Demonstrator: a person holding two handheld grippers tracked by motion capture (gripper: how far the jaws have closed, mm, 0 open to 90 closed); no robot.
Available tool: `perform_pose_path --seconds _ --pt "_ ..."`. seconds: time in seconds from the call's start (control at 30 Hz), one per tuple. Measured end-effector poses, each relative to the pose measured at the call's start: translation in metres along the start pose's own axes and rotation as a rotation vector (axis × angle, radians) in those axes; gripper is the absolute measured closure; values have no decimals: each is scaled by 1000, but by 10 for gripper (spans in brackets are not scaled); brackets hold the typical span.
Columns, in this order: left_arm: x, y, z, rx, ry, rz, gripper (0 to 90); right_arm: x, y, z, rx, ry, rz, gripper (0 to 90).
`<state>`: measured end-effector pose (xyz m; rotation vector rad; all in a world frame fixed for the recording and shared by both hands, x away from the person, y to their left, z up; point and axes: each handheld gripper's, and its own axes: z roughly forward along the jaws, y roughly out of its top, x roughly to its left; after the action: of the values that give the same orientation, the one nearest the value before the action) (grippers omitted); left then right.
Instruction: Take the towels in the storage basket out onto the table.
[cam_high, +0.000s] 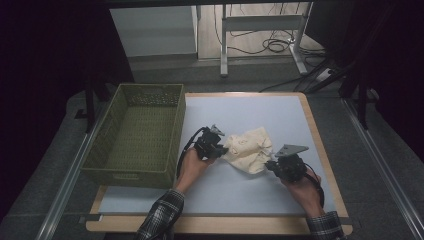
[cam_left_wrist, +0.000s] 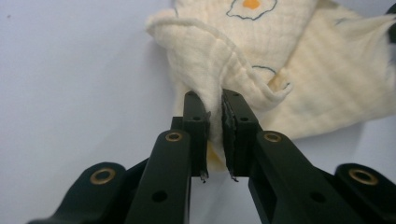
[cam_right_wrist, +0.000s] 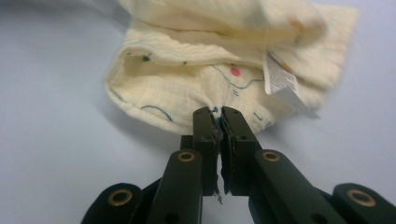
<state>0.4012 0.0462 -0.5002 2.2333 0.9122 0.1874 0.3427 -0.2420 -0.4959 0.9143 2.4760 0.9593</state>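
Observation:
A crumpled cream cloth (cam_high: 248, 148) with small printed figures lies in the middle of the pale blue table mat (cam_high: 250, 112). My left gripper (cam_high: 223, 148) is at its left edge, shut on a fold of the cloth (cam_left_wrist: 219, 70) that runs between the pads. My right gripper (cam_high: 268, 164) is at the cloth's lower right corner, shut on a pinch of the cloth (cam_right_wrist: 196, 88) next to a white care label (cam_right_wrist: 281, 84). A hand holds each gripper from the near side.
An olive green basket (cam_high: 117, 162) with nothing in it stands at the table's left edge, close to my left hand. Bare mat lies behind and in front of the cloth. The wooden table edge (cam_high: 322, 145) runs along the right.

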Motion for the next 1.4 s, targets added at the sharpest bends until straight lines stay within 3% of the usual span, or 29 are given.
perform_pose_path --seconds 0.2,0.37,0.5,0.67,0.83,0.87,0.93,1.3,1.33,1.4 --pt "1 -13 -1 19 55 -33 791 -17 -23 -15 20 -42 50 849" --pt "6 -19 -3 8 88 -53 653 -24 -39 -16 51 -36 73 830" --pt "6 -19 -8 -14 117 -56 521 -24 -33 -26 8 -23 80 767" --pt "5 -19 -14 -45 129 -57 441 -25 -14 -32 -24 -18 71 727" --pt "6 -20 -15 -51 121 -62 411 -26 -3 -22 -26 9 74 724" --pt "7 -21 -16 -61 113 -69 408 -28 2 -13 -27 39 90 724" --pt "9 -21 -17 -71 106 -74 407 -28 5 -7 -30 54 97 722" --pt "19 -21 -10 -95 73 -111 406 -43 35 33 1 -2 62 647" --pt "22 -21 -9 -101 65 -122 412 -44 36 37 7 -3 67 649" --pt "26 -20 -6 -104 47 -137 439 -49 39 45 25 -4 62 742"
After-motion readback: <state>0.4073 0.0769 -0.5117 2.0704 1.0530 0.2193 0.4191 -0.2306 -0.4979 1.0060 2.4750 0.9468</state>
